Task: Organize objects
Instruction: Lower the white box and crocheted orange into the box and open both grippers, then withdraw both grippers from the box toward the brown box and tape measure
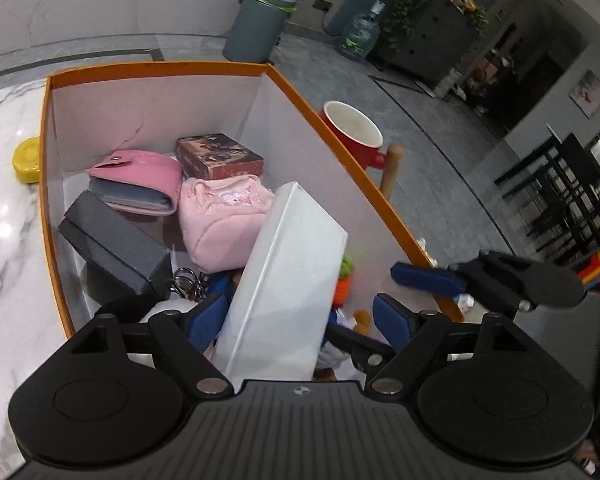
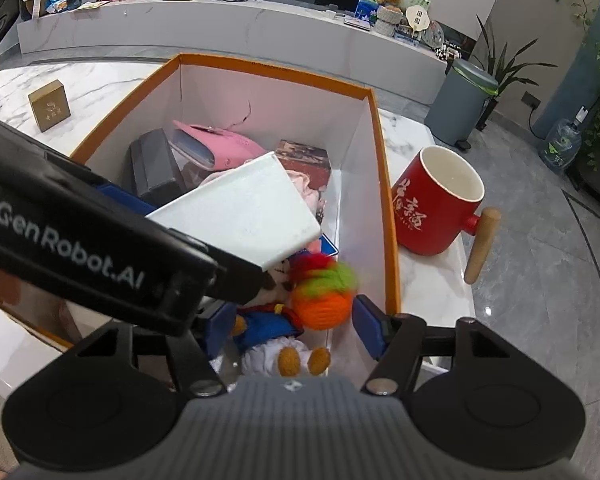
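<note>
Left wrist view: left gripper [image 1: 300, 320] has its jaws spread, the white box [image 1: 288, 272] tilted between them inside the orange bin [image 1: 364, 168]; whether a pad touches it is hard to tell. Right gripper [image 2: 290, 324] also spread, straddling the stuffed doll [image 2: 300, 320] at the bin's near right corner, not pinching. The box leans on the pink pouch [image 1: 220, 220] and dark grey box [image 1: 116, 244]. Pink wallet [image 1: 140, 184] and patterned box [image 1: 220, 156] sit near the far wall. Red mug [image 2: 440, 204] stands outside the bin's right wall on the tabletop. Probably best: let the box lie flat, lift straight up without snagging the rim, and grip the doll low on its body.
</note>
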